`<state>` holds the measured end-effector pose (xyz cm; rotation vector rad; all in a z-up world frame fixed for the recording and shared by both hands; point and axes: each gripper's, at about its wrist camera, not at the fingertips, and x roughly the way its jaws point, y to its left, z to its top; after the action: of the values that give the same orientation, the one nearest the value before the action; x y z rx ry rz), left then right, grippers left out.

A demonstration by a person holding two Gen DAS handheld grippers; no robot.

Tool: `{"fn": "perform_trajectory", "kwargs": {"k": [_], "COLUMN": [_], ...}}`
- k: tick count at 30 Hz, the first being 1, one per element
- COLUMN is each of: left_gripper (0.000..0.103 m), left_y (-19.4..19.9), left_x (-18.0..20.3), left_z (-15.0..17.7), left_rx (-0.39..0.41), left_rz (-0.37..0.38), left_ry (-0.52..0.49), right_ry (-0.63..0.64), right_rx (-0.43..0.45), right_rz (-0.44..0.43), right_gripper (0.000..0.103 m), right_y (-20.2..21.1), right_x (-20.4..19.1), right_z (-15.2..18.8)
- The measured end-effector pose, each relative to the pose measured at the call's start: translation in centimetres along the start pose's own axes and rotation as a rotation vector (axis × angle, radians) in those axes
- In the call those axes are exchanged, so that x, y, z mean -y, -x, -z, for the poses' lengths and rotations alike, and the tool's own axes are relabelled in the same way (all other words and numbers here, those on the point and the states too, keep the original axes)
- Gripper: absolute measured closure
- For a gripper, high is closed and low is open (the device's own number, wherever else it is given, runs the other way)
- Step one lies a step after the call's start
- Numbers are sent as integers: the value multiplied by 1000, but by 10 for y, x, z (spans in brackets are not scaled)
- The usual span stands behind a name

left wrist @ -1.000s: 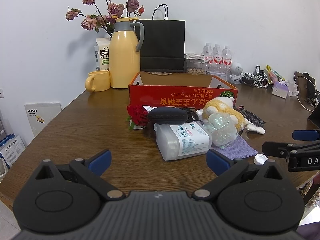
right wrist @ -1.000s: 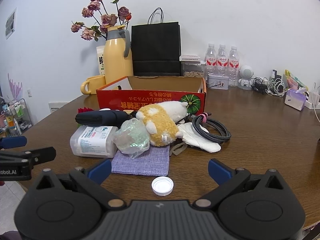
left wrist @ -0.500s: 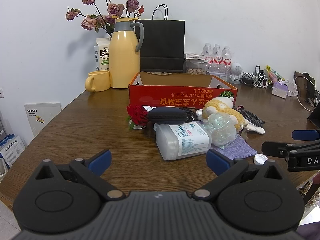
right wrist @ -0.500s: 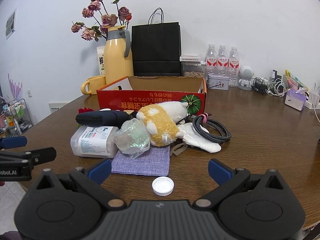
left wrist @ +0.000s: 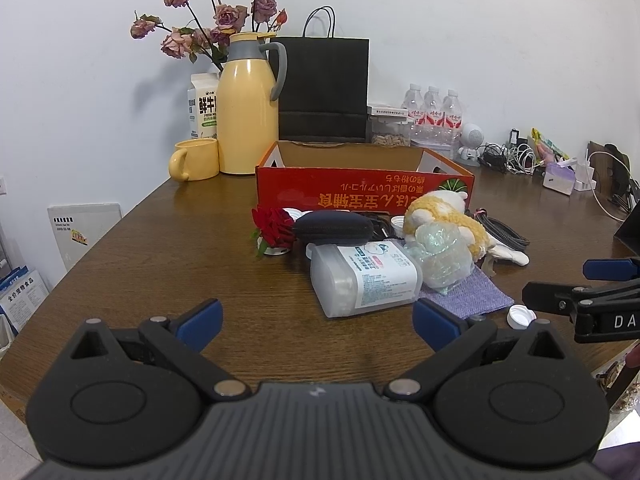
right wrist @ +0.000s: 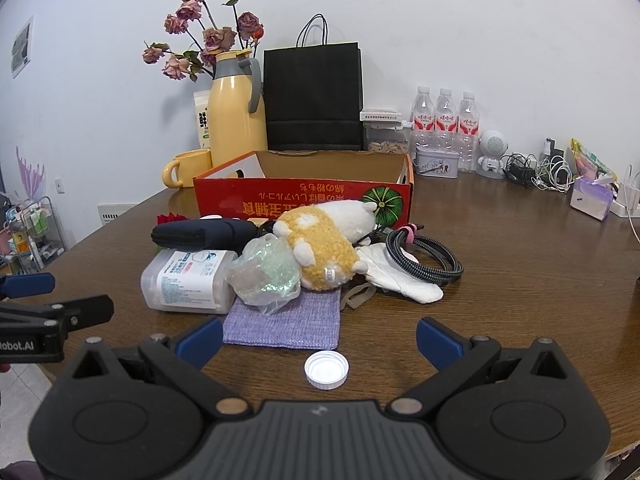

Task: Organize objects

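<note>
A pile lies before the open red cardboard box (left wrist: 360,192) (right wrist: 304,196): a clear plastic container (left wrist: 364,280) (right wrist: 188,280), a dark pouch (left wrist: 332,228) (right wrist: 200,234), a plush toy (left wrist: 440,216) (right wrist: 324,240), a crumpled clear bag (left wrist: 444,256) (right wrist: 264,276), a purple cloth (left wrist: 472,296) (right wrist: 284,320), a black cable (right wrist: 424,256), a red rose (left wrist: 274,226) and a white cap (left wrist: 520,317) (right wrist: 326,369). My left gripper (left wrist: 316,322) is open, short of the container. Open too, my right gripper (right wrist: 319,338) frames the cap.
At the back stand a yellow jug (left wrist: 248,104), a yellow mug (left wrist: 196,159), a milk carton (left wrist: 202,106), a black paper bag (left wrist: 324,88) and three water bottles (right wrist: 444,120). Chargers and cables (right wrist: 536,172) crowd the far right. The table edge (left wrist: 60,292) runs along the left.
</note>
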<state>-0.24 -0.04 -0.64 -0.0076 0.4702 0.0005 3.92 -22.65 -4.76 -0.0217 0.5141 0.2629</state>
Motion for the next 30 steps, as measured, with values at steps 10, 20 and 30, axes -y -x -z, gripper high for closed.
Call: {"fn": "perform_trajectory", "kwargs": {"k": [10, 20, 30], "left_gripper": [0, 0, 0], "left_y": [0, -1, -2], "left_x": [0, 0, 0], "left_z": [0, 2, 5], "left_rx": [0, -2, -6], "left_rz": [0, 1, 1], "left_ry": [0, 1, 2], "right_ry": [0, -1, -2], "right_rx": [-2, -3, -4], "right_rz": [0, 2, 2], "right_gripper": [0, 0, 0], "right_y": [0, -1, -1], "right_x": [0, 0, 1], "right_z": [1, 1, 3]}}
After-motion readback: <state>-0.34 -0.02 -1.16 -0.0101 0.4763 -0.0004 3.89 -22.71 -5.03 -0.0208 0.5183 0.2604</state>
